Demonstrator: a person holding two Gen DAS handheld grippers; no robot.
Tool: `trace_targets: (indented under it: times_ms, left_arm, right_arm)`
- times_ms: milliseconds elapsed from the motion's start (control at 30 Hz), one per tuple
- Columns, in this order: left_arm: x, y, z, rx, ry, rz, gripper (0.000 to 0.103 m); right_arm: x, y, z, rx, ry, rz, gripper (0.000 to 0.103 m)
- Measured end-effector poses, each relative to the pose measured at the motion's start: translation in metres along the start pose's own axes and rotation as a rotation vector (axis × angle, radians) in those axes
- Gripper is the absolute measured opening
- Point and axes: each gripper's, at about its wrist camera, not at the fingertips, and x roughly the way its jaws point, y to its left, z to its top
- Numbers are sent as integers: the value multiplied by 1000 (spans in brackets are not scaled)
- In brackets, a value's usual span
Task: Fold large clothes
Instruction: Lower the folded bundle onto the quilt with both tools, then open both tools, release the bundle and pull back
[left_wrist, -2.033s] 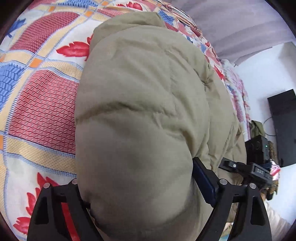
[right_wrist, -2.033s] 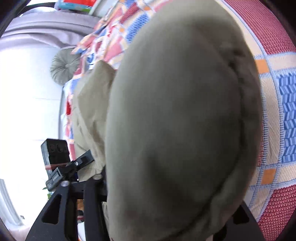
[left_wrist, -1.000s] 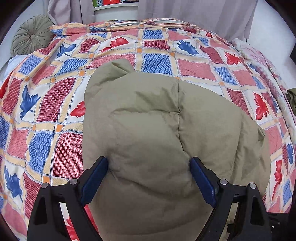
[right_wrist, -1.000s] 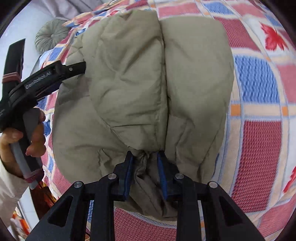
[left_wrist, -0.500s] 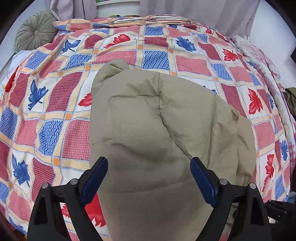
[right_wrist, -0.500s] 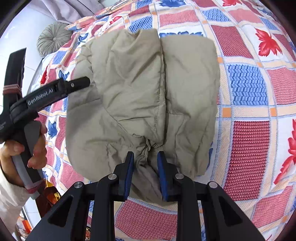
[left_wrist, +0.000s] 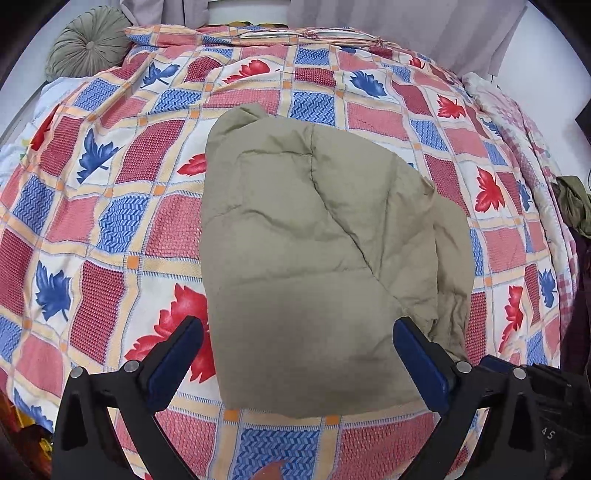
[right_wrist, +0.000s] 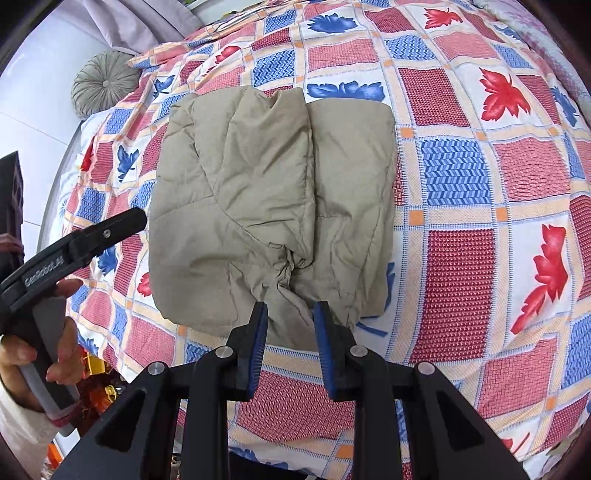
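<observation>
A khaki padded jacket (left_wrist: 317, 258) lies folded in a block on the leaf-patterned bedspread (left_wrist: 110, 229). My left gripper (left_wrist: 297, 332) hangs above its near end. Its jaws are opening wide and neither pad touches the cloth below. In the right wrist view the jacket (right_wrist: 273, 184) shows a gathered pucker near its front edge. My right gripper (right_wrist: 290, 314) hovers just over that edge with its jaws a narrow gap apart. Cloth shows through the gap, but no pad presses on it. A hand (right_wrist: 40, 354) holds the left gripper's handle at the left.
A round green cushion (left_wrist: 88, 40) sits at the bed's far left corner, with grey curtains (left_wrist: 424, 26) behind. A pink floral blanket (left_wrist: 517, 122) and a dark olive garment (left_wrist: 574, 206) lie along the right edge. Coloured clutter (right_wrist: 96, 373) shows below the bed's near left side.
Both grippers have risen away from the jacket, which now looks smaller and lies flat. The left jaws have spread wider and no longer flank the bulk. The right jaws kept their gap.
</observation>
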Motion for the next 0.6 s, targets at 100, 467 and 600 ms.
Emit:
trace_targets:
  times_ms: [100,467,600]
  left_arm:
    - [-5,2,-12,17,11,55,102]
    - [-57,12,-44,-9,-33,145,102]
    - [-85,13,-45,-10,-59,125,102]
  right_arm:
    - [-1,1,-4,11,15,-14,29]
    - [-27,16,-17,16,21,-57,46]
    - [-49,27,-18,3,-16,-108,62]
